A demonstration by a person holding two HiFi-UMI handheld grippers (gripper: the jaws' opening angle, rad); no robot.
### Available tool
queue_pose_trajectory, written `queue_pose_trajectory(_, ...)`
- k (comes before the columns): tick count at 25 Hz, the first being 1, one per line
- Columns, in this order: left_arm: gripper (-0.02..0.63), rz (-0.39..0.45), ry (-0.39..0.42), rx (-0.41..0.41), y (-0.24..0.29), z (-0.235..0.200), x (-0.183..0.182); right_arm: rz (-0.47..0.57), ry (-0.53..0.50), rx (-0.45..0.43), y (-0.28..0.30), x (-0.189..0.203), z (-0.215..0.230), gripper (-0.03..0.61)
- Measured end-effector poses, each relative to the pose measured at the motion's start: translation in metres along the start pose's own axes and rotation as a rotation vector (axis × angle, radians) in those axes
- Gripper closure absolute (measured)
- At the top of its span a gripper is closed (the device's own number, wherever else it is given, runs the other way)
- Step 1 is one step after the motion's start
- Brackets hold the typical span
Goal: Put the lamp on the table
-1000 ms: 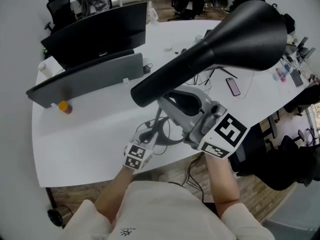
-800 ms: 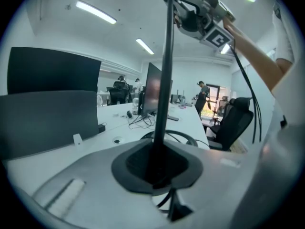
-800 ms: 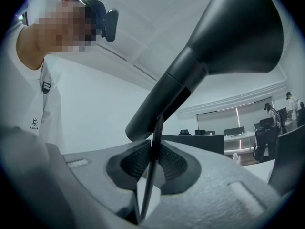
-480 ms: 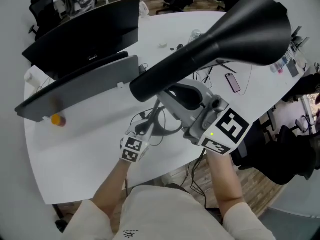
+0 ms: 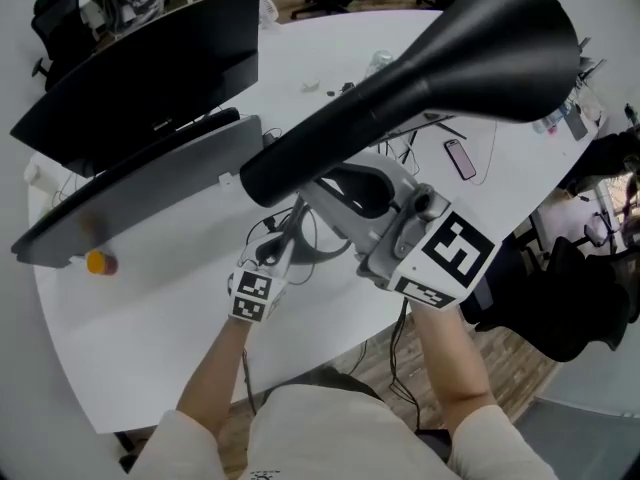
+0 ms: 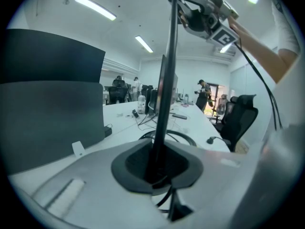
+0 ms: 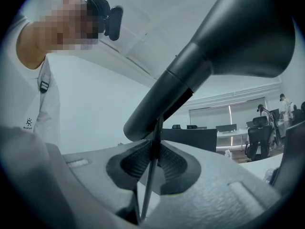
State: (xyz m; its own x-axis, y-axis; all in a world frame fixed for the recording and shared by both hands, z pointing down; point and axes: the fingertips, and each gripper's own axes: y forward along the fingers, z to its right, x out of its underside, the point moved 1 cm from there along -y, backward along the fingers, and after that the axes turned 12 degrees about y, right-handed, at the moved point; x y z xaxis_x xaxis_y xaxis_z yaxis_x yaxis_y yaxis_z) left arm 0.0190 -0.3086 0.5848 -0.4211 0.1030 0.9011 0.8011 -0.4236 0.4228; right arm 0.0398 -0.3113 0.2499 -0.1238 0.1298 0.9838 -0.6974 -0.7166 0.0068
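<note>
The black lamp has a big cone shade (image 5: pixel 470 58) that fills the upper middle of the head view. My right gripper (image 5: pixel 325 190) is shut on the thin rod (image 7: pixel 151 175) just under the shade (image 7: pixel 228 46). Lower down, my left gripper (image 5: pixel 278 258) is shut on the lamp's pole (image 6: pixel 164 94), close above its ring base (image 6: pixel 183 136). The base hangs low over the white table (image 5: pixel 150 298); I cannot tell whether it touches. In the left gripper view the right gripper (image 6: pixel 205 18) shows at the top of the pole.
A dark monitor (image 5: pixel 140 78) and a grey panel (image 5: pixel 140 183) stand at the table's far left. An orange object (image 5: pixel 97 262) lies near the left edge. A phone (image 5: pixel 460 158) and cables lie at the right. Office chairs (image 6: pixel 238 118) stand beyond the table.
Both grippers have carried the lamp further in over the table and a little lower. The grip on the pole and the rod looks unchanged.
</note>
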Motion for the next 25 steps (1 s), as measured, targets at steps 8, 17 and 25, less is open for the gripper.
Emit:
queue_pose_trajectory(8, 0.578, 0.006, 0.016, -0.019, 0.026, -0.040, 0.001, -0.009, -0.016, 0.010, 0.023, 0.004, 0.029, 0.528)
queue_pose_trajectory(17, 0.578, 0.012, 0.015, -0.060, 0.053, -0.079, 0.022, -0.033, -0.012, -0.009, 0.053, 0.024, 0.057, 0.531)
queue_pose_trajectory(25, 0.577, 0.001, -0.004, -0.061, 0.073, -0.100, 0.040, -0.063, -0.008, -0.001, 0.071, 0.042, 0.080, 0.531)
